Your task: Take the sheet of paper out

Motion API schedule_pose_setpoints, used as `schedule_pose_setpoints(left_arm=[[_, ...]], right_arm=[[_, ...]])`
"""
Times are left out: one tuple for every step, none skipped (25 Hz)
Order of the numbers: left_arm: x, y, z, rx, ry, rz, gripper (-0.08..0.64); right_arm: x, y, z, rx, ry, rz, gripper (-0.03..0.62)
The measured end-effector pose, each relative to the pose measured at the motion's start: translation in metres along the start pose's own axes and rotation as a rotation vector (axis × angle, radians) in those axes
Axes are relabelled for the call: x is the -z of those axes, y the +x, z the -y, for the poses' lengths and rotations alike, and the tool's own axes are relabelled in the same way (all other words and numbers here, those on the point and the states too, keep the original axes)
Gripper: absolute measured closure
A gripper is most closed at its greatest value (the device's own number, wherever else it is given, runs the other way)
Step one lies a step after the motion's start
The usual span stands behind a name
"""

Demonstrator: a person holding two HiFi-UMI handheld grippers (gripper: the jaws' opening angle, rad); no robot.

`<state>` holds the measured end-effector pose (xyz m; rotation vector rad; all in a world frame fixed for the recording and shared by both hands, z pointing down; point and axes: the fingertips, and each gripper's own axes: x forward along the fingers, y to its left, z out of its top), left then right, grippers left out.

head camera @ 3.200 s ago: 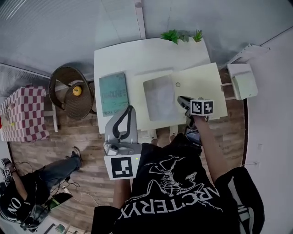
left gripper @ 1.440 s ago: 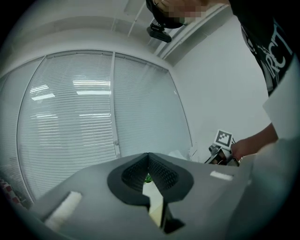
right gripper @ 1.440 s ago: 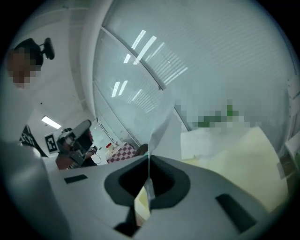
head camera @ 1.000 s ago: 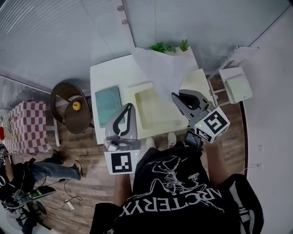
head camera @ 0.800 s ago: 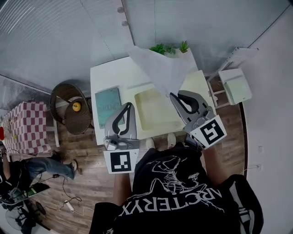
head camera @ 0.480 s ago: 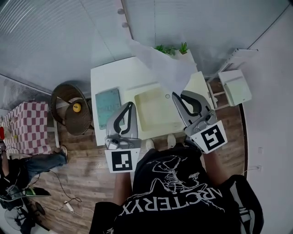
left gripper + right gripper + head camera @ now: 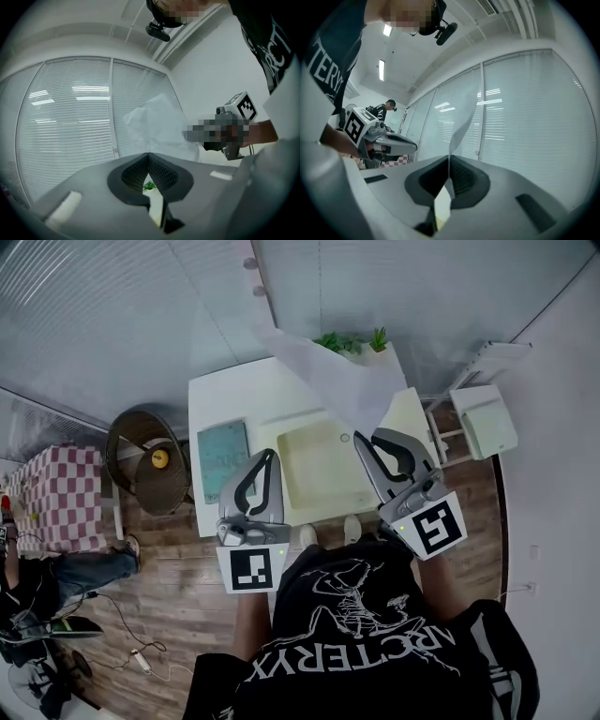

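A white sheet of paper (image 7: 336, 379) hangs in the air over the back of the white table (image 7: 220, 399). My right gripper (image 7: 360, 439) is shut on its lower corner. In the right gripper view the sheet (image 7: 462, 125) rises edge-on from between the closed jaws of the right gripper (image 7: 450, 157). A pale yellow folder (image 7: 323, 474) lies flat on the table below the sheet. My left gripper (image 7: 268, 455) hovers at the table's front edge, shut and holding nothing. The left gripper view shows that gripper's jaws (image 7: 148, 154) meeting, with the paper (image 7: 157, 127) beyond them.
A teal book (image 7: 223, 457) lies on the table's left part. Small green plants (image 7: 352, 341) stand at its back edge. A wicker chair (image 7: 141, 442) is at the left, a white stand (image 7: 487, 420) at the right. A person (image 7: 56, 577) sits on the floor at lower left.
Three seconds ago the sheet lay in the folder on the table; now it is lifted out. Over the last second the right gripper rose a little and rolled, and the sheet swung back.
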<state>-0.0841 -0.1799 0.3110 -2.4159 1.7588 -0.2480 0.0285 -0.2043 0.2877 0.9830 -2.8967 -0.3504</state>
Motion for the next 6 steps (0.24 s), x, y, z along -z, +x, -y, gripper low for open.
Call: schedule_pose_setpoints(left_arm=[[-0.0001, -0.0002, 0.0004, 0.000, 0.002, -0.002, 0.549], [-0.0002, -0.0002, 0.0006, 0.001, 0.003, -0.002, 0.549], [-0.0002, 0.0000, 0.0007, 0.001, 0.003, -0.002, 0.549], [0.0000, 0.0005, 0.0006, 0.001, 0.003, -0.002, 0.549], [0.0001, 0.0010, 0.0003, 0.002, 0.003, -0.002, 0.549], [0.0003, 0.0015, 0.0000, 0.002, 0.002, -0.003, 0.549]], right_arm=[[0.0000, -0.0006, 0.0000, 0.001, 0.001, -0.002, 0.578], [0.0000, -0.0011, 0.0001, 0.002, 0.003, -0.003, 0.578], [-0.0001, -0.0013, 0.0002, 0.002, 0.003, -0.002, 0.578], [-0.0003, -0.0012, 0.0003, 0.002, 0.002, -0.001, 0.578], [-0.0004, -0.0009, 0.0005, 0.002, 0.001, 0.000, 0.578], [-0.0005, -0.0006, 0.0007, 0.002, -0.001, 0.001, 0.578]])
